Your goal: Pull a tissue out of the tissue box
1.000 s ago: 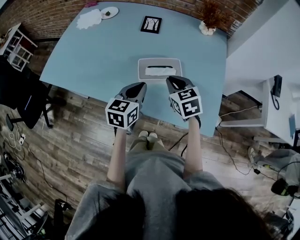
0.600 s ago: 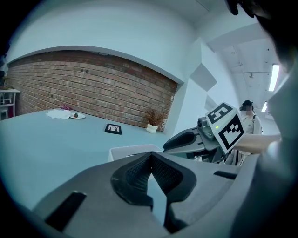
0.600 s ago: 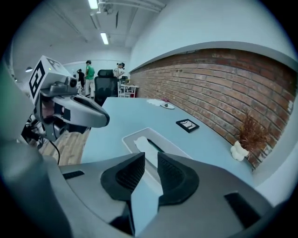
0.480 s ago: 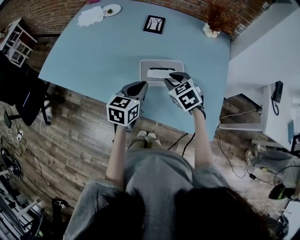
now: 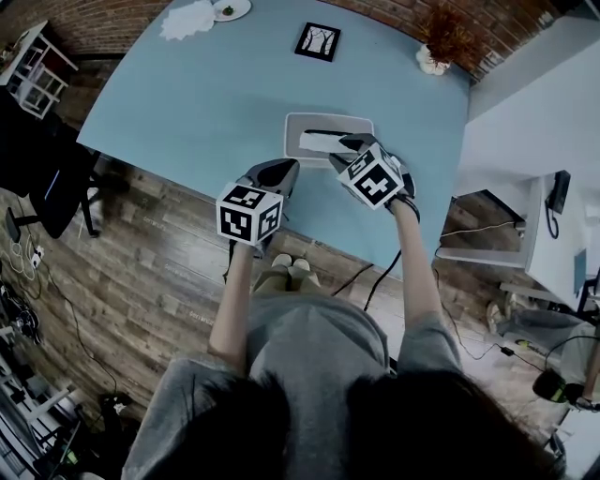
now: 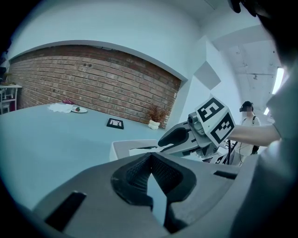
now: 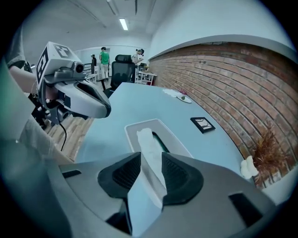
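Right claw (image 7: 150, 157) is pointed down at the box (image 7: 176, 142) and its jaws are opening. The tissue (image 7: 148, 144) stands in the gap between them, but neither pad is squeezing it, so nothing's gripped. The tissue is a white crumpled strip sticking up out of the dark slot in the box's top. The box itself is a flat pale grey thing with rounded corners, sitting near the table's (image 5: 216, 84) front edge. Left claw (image 6: 150, 158) is closed with its tips meeting, nothing in it, and it hangs just left of the box. From its own view you get the right claw side-on over the box, which the right gripper view can't show. Only the head view gives the full layout: a frame (image 5: 317, 41) lying further back, a plant (image 5: 441, 47) at the far right corner and a plate (image 5: 230, 9) at the far left. The right gripper view alone catches people (image 7: 104, 58) standing way off at the end of the room.
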Demonstrator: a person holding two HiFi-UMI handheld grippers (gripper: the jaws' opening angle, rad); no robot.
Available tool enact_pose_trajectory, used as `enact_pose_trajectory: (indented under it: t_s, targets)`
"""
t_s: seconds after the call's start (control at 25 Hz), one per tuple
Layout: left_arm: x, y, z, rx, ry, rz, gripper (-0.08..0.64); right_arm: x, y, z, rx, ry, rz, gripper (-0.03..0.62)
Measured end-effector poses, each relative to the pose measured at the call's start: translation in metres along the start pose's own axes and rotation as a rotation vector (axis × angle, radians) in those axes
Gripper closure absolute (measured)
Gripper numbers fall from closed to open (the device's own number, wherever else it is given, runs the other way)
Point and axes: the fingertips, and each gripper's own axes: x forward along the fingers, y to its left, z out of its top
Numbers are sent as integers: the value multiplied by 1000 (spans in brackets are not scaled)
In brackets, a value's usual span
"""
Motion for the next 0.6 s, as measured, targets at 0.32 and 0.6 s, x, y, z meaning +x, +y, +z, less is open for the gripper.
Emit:
enact_pose_trajectory:
  t_s: [0.32,0.6]
  targets:
    - [7,5,-8,-13,24,-6,557,16,-4,-7,-160,130,74,466]
    - [8,10,-3,-14,21,-5,557,22,-6,-8,-183,169,80,468]
